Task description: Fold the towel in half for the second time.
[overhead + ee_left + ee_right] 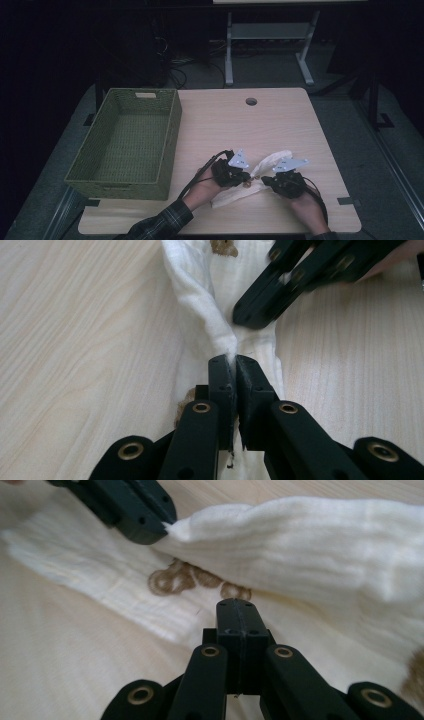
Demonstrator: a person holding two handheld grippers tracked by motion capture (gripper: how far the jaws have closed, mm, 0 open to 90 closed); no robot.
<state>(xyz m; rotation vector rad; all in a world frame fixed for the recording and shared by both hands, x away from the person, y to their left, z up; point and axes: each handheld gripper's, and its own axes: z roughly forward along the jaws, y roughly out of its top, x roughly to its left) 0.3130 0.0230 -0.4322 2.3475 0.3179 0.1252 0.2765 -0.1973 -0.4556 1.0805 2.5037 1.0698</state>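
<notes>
Cloth [260, 177] lies on the table [300, 130] near the front edge, between both hands, well right of the woven basket [122, 142]. Left gripper [233, 360] – jaws clamped on a pinched ridge of the white fabric. Right gripper [240, 605] – jaws pressed together just above the cloth beside a brown printed motif [175, 580]; no fabric is visible between them. Step in hand appears to be folding or gathering. Next move probably calls for the right gripper to open and take a second edge.

Soft white woven cloth [200, 305] lies on a smooth pale wood-grain table [75, 340].
</notes>
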